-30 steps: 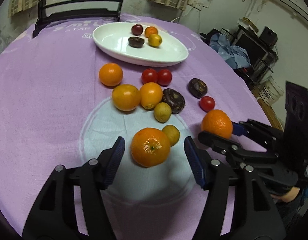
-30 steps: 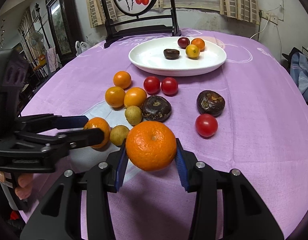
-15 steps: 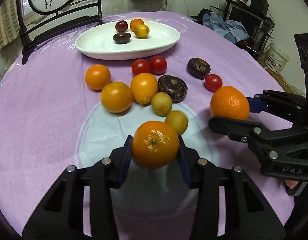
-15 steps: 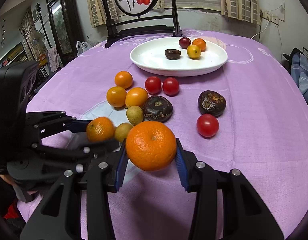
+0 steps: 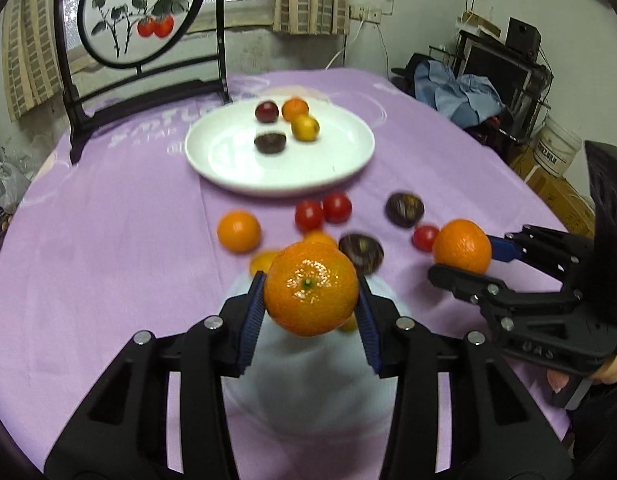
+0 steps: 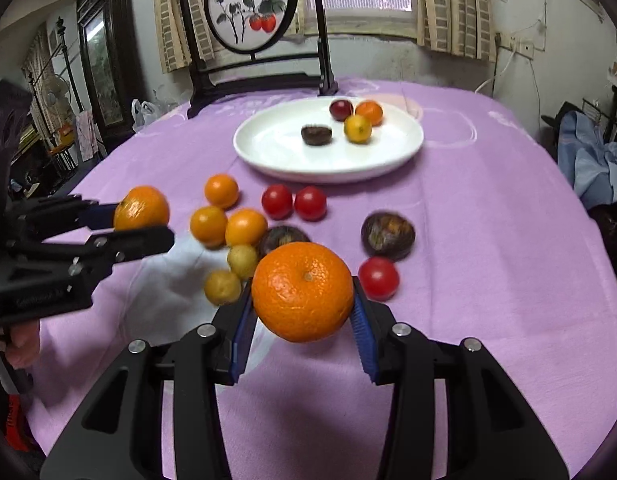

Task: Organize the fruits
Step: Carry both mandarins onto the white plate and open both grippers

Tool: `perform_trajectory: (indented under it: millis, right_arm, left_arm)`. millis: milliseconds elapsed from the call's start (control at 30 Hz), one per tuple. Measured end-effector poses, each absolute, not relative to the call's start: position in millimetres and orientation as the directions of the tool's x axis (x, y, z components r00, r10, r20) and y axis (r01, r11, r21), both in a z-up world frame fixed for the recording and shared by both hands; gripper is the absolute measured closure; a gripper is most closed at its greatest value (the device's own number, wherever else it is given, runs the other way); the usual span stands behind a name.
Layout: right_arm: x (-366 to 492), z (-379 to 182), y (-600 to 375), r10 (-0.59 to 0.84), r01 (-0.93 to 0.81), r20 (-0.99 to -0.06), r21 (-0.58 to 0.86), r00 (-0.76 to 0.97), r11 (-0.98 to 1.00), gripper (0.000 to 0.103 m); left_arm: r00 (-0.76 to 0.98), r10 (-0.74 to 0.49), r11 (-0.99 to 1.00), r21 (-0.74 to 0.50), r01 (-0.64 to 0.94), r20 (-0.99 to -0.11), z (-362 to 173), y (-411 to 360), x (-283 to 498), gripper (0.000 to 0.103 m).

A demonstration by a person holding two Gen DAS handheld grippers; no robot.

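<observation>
The round worktop (image 6: pixel 488 208) under its purple cloth carried everything, and the white plate (image 6: pixel 276 152) served as the landmark on its far half. Behind the plate stood a dark-framed round screen (image 6: pixel 250 4) painted with red fruit. On the plate lay four small fruits: a dark red one, an orange one, a yellow one and a brown one. On the near side of the plate the loose fruit was scattered: three small oranges (image 6: pixel 221 190), two red tomatoes (image 6: pixel 294 202) side by side, two dark brown fruits (image 6: pixel 387 235), a third tomato (image 6: pixel 378 278) and two small yellow fruits (image 6: pixel 242 261). These lay between the plate and both tools. Nearer than that scatter, the left tongs (image 5: pixel 310 310) were clamped on a large orange (image 5: pixel 310 294), raised clear of the cloth and hiding part of the fruit behind it. To the right of it, equally far from the plate, the right tongs (image 6: pixel 302 314) gripped a second large orange (image 6: pixel 302 292) above the cloth.
</observation>
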State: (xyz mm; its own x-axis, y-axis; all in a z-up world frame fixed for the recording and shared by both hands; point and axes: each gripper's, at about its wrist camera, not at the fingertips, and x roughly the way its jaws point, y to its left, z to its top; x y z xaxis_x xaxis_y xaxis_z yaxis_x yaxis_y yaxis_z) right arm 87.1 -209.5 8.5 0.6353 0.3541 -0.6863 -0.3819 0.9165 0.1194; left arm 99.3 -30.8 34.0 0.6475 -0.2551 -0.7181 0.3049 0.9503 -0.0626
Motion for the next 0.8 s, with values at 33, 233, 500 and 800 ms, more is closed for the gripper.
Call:
perform_trajectory:
  millis: [33, 233, 500, 800]
  right_arm:
    - [93, 15, -209, 0.345, -0.388, -0.684, 0.097, 0.643, 0.917, 0.059]
    - [148, 34, -202, 0.284, -0.378, -0.667, 0.004, 0.689, 0.926, 0.059]
    - [214, 15, -184, 0.263, -0.379, -0.705, -0.008, 0.658, 0.925, 0.059]
    - [243, 0, -182, 0.225, -0.331, -0.739, 0.002, 0.635, 0.944, 0.042]
  left_arm:
    - [0.652, -0.254, 0.951, -0.063, 0.302, -0.715, 38, -32, 105, 0.060]
    - [0.663, -0.241, 0.966, -0.113, 0.231, -0.708, 51, -33, 164, 0.060]
    - [0.634, -0.153, 0.988, -0.108, 0.110, -0.758, 27, -30, 235, 0.060]
    - [0.620, -0.153, 0.987, -0.146, 0.063, -0.770, 12, -27, 253, 0.044]
